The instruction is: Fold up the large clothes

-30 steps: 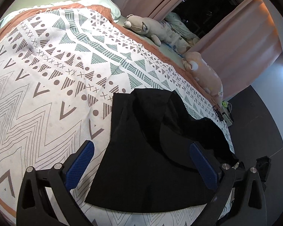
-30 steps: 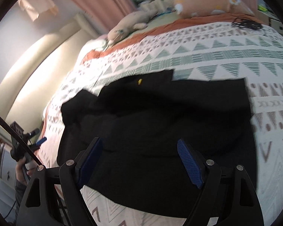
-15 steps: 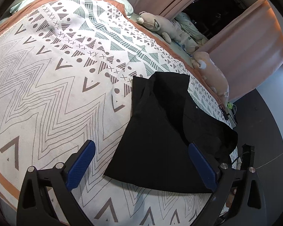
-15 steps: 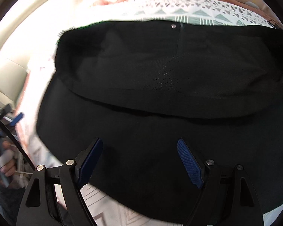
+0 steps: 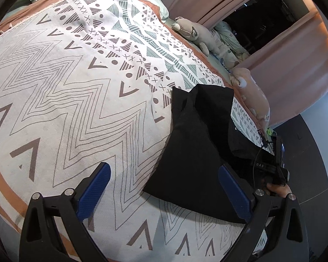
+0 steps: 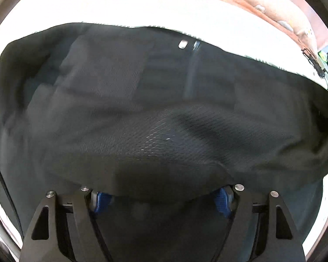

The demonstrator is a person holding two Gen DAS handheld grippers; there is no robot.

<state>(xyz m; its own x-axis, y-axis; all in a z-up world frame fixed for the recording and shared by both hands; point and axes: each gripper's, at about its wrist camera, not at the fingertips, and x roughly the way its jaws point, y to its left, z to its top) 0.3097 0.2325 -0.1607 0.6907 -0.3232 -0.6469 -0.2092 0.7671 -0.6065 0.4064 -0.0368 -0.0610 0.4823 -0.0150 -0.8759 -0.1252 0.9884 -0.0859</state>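
Note:
A black garment [image 5: 196, 142] lies partly folded on the patterned bedspread [image 5: 76, 109], near the bed's right edge. My left gripper [image 5: 164, 170] hovers open above the bed, the garment's near corner just inside its right finger [image 5: 234, 192]. The right gripper's black body [image 5: 271, 166] shows at the garment's far side, held by a hand [image 5: 277, 188]. In the right wrist view the garment [image 6: 164, 109] fills the frame, with a metal snap [image 6: 182, 43] near its top edge. My right gripper [image 6: 160, 198] is pushed into a raised fold. Its jaws are closing with cloth between them; the cloth hides most of both pads.
Two plush toys [image 5: 196, 35] [image 5: 251, 96] lie along the far side of the bed, by pink curtains [image 5: 295, 50]. A pillow [image 5: 150, 2] sits at the head. Dark floor [image 5: 306, 142] lies beyond the right edge. A cable and small items [image 6: 321, 65] rest near that edge.
The right gripper has dropped onto the garment, and a fold now covers its pads. The left view has shifted so the garment sits further right, and the right gripper has come into sight.

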